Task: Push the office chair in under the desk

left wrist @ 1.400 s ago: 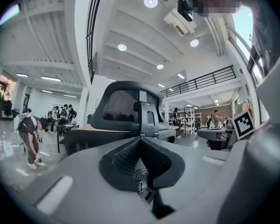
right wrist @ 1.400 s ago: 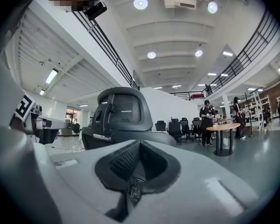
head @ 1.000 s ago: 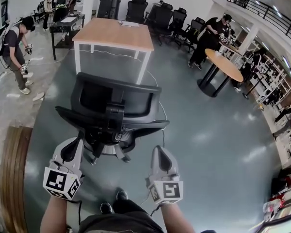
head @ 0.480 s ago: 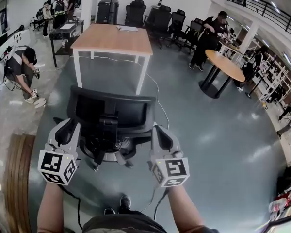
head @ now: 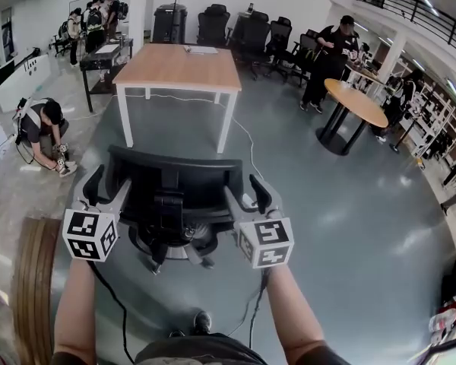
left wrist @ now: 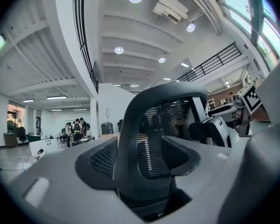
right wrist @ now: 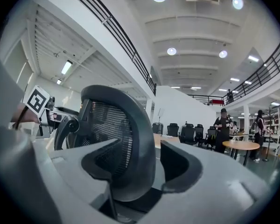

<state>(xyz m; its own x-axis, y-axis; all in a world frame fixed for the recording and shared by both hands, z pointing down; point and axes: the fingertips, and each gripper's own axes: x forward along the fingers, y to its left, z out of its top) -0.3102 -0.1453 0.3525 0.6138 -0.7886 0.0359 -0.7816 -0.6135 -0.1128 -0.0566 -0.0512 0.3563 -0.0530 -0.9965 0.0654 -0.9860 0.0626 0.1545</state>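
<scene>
Black mesh office chair isn't yet pushed under wood-top, white-legged desk, well apart; backrest edges are straddled, unclamped, by just-opened L gripper & R gripper.

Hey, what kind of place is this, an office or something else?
Probably a big open-plan office or lab hall: a wooden-topped desk on a bare floor, a row of spare office chairs along the far wall, and a round table with people working nearby.

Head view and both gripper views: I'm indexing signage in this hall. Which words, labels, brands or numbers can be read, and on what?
None can be read.
The left marker cube and the right marker cube bear only black-and-white square patterns, no letters.
The paper on the desk is too small to read.
</scene>
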